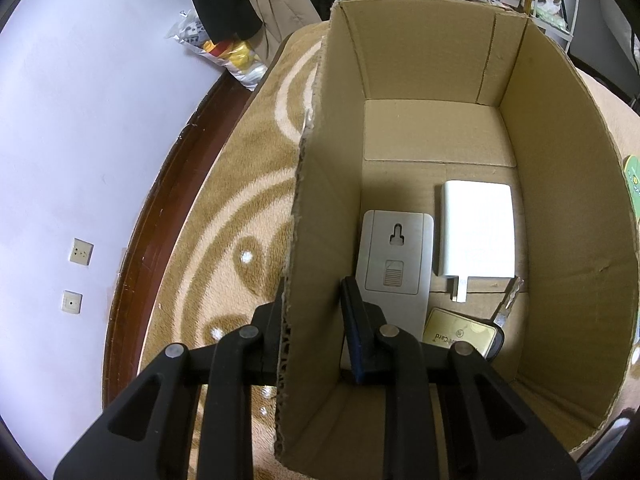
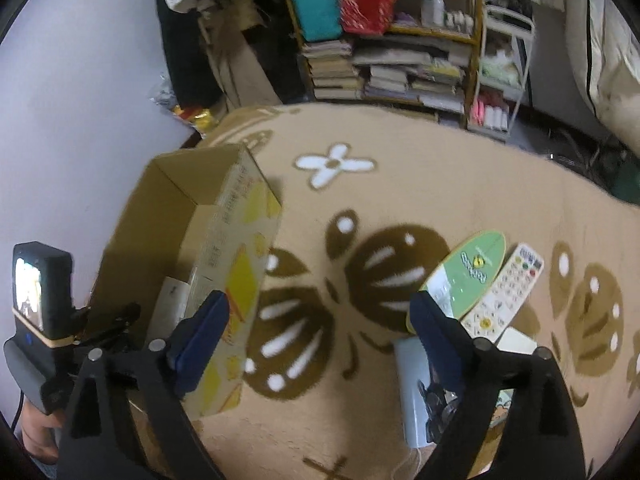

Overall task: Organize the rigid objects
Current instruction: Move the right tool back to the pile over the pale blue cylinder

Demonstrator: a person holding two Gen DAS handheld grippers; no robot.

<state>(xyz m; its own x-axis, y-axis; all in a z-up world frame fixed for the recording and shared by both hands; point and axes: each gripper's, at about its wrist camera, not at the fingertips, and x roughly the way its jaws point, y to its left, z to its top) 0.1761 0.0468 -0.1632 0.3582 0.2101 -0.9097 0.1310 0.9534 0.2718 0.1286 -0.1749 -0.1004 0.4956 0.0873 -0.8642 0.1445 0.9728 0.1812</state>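
Left gripper point(image 1: 312, 320): straddles cardboard box point(image 1: 560, 160) wall, grip unclear.
Right gripper point(image 2: 320, 344): jaws apart, empty.
Risk: box tips; remote point(image 2: 508, 292) at 2 o'clock missed.

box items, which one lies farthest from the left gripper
The white charger, right of the grey remote; the gold card and key lie nearer the left gripper.

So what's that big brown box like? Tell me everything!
The cardboard box is plain brown corrugated card, open at the top, standing upright on a patterned tan blanket. One outer side has yellow print. Its top edges look rough and torn. Inside lie a grey device, a white charger, a gold card and a key. The left hand-held gripper straddles one wall, a finger on each side.
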